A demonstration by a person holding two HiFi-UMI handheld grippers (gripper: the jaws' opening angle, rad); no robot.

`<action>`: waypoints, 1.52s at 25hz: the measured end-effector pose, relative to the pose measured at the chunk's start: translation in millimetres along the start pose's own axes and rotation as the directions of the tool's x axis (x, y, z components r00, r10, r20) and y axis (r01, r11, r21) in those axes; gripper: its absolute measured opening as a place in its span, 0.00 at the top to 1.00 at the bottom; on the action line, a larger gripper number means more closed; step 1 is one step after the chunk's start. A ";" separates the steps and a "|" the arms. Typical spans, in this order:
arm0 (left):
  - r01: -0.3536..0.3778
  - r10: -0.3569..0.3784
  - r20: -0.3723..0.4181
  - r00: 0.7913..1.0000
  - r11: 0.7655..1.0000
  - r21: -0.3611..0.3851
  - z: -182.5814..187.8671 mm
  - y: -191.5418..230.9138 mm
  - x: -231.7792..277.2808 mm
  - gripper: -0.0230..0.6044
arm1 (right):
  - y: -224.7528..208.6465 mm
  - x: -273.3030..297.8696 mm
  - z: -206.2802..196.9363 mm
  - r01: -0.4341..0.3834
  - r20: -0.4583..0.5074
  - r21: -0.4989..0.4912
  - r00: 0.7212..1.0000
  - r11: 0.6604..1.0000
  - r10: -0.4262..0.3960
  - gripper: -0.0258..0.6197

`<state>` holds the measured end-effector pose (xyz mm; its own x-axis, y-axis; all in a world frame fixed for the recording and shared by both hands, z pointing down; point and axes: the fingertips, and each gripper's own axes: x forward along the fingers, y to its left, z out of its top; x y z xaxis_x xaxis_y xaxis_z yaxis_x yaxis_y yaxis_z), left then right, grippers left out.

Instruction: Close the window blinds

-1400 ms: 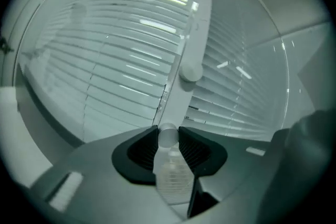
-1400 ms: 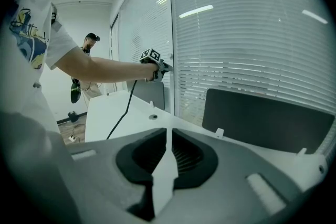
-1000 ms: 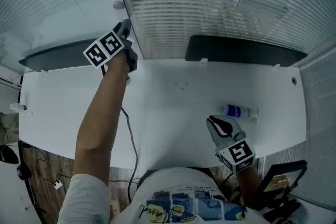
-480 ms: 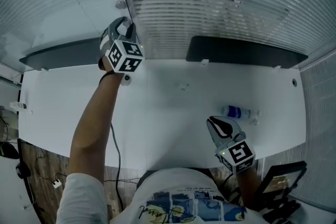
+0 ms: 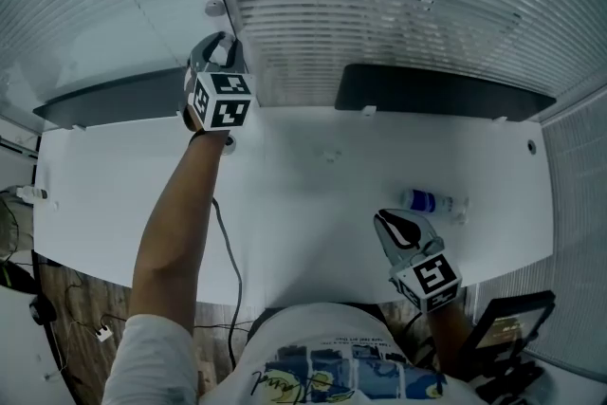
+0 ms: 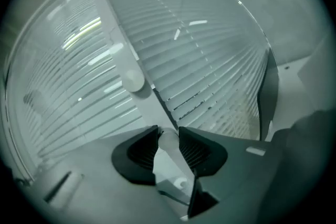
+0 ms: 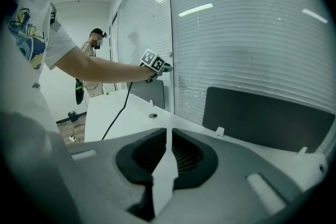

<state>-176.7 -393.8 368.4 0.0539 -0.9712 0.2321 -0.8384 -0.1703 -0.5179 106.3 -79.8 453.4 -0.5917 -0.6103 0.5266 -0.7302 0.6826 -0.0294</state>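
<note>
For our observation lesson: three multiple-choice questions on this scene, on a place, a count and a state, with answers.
1. Where is the bottle? A: on the desk by the right gripper. B: on the floor. C: on the windowsill.
2. How many dark panels stand at the desk's back edge? A: one. B: two. C: four.
3. What does the left gripper hold? A: nothing. B: white knob. C: bottle.
Answers: A, it lies beside that gripper; B, one left, one right; B, the jaws, just closing, pinch it.
</note>
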 end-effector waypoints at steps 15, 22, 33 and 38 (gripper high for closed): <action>0.184 -0.061 0.174 0.983 0.404 -0.896 -15.1 20.0 -0.6 0.76 | 2.3 1.7 1.6 -0.005 0.003 -0.006 1.000 1.000 0.005 0.93; 0.142 -0.097 0.104 0.990 0.676 -0.723 -10.9 16.1 -3.1 0.75 | 2.5 0.8 2.6 -0.005 0.005 -0.010 1.000 1.000 0.005 0.93; -0.011 0.016 -0.013 1.000 0.956 0.292 -2.4 -5.7 -3.4 0.69 | 3.0 2.1 0.1 -0.009 0.001 -0.004 1.000 1.000 0.009 0.93; -0.040 0.055 -0.022 0.998 0.899 0.436 -3.7 -9.2 -2.2 0.73 | 2.2 1.1 -0.2 -0.007 -0.005 -0.003 1.000 1.000 0.007 0.93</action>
<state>-171.1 -389.5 375.7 -0.0044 -0.9753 0.2209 -0.5193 -0.1865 -0.8340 104.1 -78.9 454.0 -0.5951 -0.6037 0.5305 -0.7251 0.6880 -0.0304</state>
